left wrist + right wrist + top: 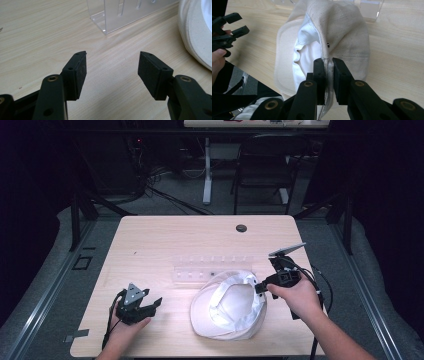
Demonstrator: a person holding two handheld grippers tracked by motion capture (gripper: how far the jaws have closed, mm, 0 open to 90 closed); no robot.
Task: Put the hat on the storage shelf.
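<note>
Bare surface (150,240) spans the upper left and centre top of the high view, open for passage. Mid-frame, a clear acrylic rack (212,269) stands just behind the white hat (227,307), together blocking the centre; a narrow strip stays open along the bottom edge.

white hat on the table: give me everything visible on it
The hat is an off-white, canvas-looking cloth hat with a brighter white lining. It lies upside down near the table's front edge, opening up, in front of a clear acrylic rack. The right tongs are shut on its edge, pulling that side into a raised fold; a small dark stud sits just past the pads. The opposite brim rests on the wood. Faint grey smudges mark the outer fabric. The left tongs stand open, apart from it.
</note>
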